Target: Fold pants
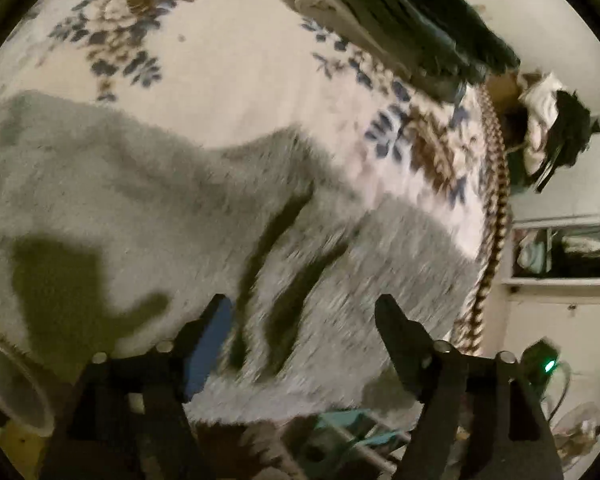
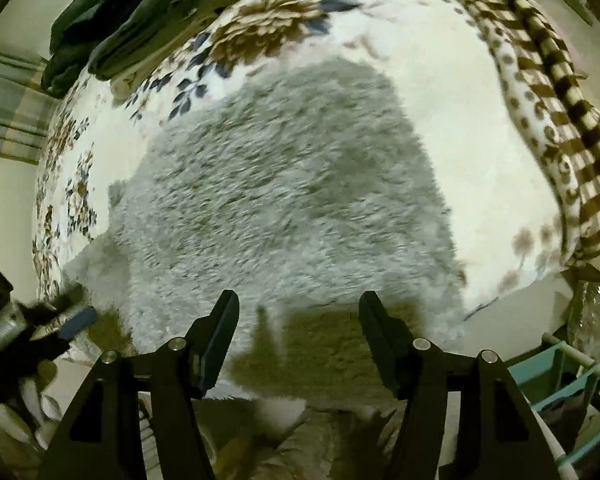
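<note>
Dark creases in pants (image 1: 284, 264), left-wrist view only

I see shaggy, matt grey fleece pants (image 2: 284, 184) on a soft plush floral blanket (image 1: 228, 52); at twelve o'clock, my matt black plastic gripper fingers (image 2: 216, 332).

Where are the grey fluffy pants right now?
The grey fluffy pants lie spread on the floral blanket, right of the folded dark clothes.

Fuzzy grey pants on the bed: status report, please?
Left gripper open, right gripper open, both empty. Grey pants flat on floral blanket. Nothing in the way.
</note>
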Motion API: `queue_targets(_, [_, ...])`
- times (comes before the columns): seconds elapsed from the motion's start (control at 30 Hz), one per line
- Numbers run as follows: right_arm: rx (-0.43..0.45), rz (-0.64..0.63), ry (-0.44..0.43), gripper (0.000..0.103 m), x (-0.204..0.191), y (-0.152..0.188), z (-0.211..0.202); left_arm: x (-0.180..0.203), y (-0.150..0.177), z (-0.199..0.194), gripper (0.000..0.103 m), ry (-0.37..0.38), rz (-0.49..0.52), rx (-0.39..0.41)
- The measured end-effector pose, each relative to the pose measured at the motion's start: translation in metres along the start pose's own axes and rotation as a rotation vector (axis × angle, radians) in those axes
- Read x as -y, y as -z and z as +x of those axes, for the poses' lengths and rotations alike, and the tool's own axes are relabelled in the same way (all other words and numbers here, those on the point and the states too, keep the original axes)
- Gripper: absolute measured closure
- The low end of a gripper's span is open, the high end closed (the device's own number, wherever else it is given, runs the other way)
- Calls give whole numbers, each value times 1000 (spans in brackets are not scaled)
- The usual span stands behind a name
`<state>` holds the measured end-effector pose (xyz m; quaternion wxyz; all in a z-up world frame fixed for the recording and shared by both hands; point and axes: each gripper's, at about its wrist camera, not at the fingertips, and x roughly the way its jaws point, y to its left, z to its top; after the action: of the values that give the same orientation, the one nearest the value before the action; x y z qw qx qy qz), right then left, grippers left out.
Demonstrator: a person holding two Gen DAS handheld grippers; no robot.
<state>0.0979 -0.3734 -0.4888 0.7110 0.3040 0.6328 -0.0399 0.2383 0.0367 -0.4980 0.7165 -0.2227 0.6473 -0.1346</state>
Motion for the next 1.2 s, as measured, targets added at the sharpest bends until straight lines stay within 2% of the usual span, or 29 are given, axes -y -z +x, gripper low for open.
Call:
queue_targets(0.17, [0, 88, 32, 38, 29, 3, -3, 21, -20, 50, 30, -1, 56, -100])
queue_targets(0.3, [10, 121, 50, 38, 46, 3, -6, 52, -16, 59, 33, -57, 187, -86])
queue_targets(0.33, [7, 119, 52, 38, 47, 3, -4, 54, -14, 60, 47, -58, 208, -81])
queue_targets(0.37, [3, 118, 57, 38, 48, 3, -2, 58, -12, 64, 78, -64, 234, -76])
queue_targets(0.4, [-4, 116, 63, 38, 49, 3, 0, 64, -8, 68, 94, -84, 273, -71])
queue_targets(0.53, [-10, 99, 70, 38, 46, 3, 5, 63, -2, 50, 98, -78, 298, 5])
queue_targets(0.63, [-7, 70, 77, 38, 38, 3, 8, 53, 3, 26, 98, -60, 251, 29])
queue_targets(0.77, [-13, 53, 74, 38, 33, 1, 12, 31, 12, 6, 98, -74, 166, 38])
queue_targets(0.9, [-22, 38, 72, 38, 30, -1, 14, 9, 14, 20, 98, -137, 122, 24])
queue_targets(0.97, [-30, 30, 73, 38, 28, -3, 15, 0, 13, 35, 96, -152, 123, -30])
queue_targets(1.03, [-35, 20, 81, 37, 27, -5, 14, -5, 11, 33, 90, -83, 65, -55])
queue_targets(1.07, [-33, 14, 84, 34, 27, -6, 13, -4, 10, 30, 75, -54, 54, -53])
queue_targets(1.1, [-32, 10, 86, 32, 28, -6, 12, -1, 9, 24, 66, -29, 55, -33])
queue_targets(1.13, [-32, 5, 87, 30, 29, -6, 11, 3, 8, 17, 48, 9, 60, 2])
queue_targets(1.17, [-35, 2, 89, 30, 31, -7, 11, 5, 6, 14, 35, 39, 62, 19])
queue_targets(1.2, [-40, 1, 91, 30, 33, -7, 12, 6, 3, 14, 31, 72, 61, 34])
